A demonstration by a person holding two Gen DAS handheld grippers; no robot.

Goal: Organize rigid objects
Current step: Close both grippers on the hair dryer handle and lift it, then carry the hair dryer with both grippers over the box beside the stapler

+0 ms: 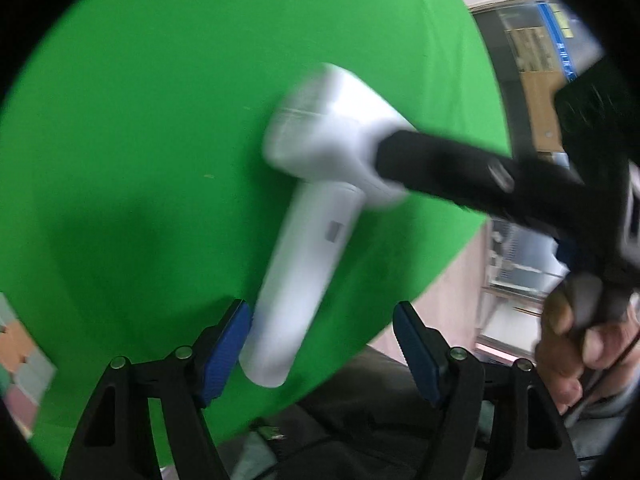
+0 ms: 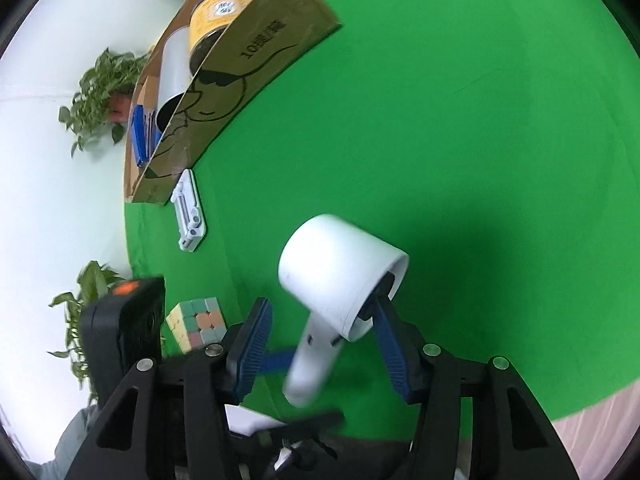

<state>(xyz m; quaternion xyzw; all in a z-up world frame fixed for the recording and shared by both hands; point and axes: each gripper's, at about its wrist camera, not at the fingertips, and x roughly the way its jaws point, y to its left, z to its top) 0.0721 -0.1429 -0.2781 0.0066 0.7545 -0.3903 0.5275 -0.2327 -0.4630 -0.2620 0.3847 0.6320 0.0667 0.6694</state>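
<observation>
A white hair dryer (image 1: 316, 184) is above the green table, blurred by motion. Its handle end lies between my left gripper's (image 1: 322, 344) blue pads, which stand wide apart; the left pad (image 1: 228, 344) is close beside the handle. In the right wrist view the hair dryer (image 2: 340, 272) has one blue finger (image 2: 384, 320) of my right gripper (image 2: 320, 340) poking into its barrel mouth. The right jaws are spread, and the handle hangs between them. The right gripper's black finger also shows in the left wrist view (image 1: 448, 168), at the barrel.
An open cardboard box (image 2: 240, 72) at the table's far left holds a yellow tin (image 2: 216, 16), a white cylinder (image 2: 174, 68) and a blue item. A white folding stand (image 2: 188, 208) and a pastel cube (image 2: 198, 322) lie nearby. Potted plants (image 2: 100, 92) stand behind. The table edge is near.
</observation>
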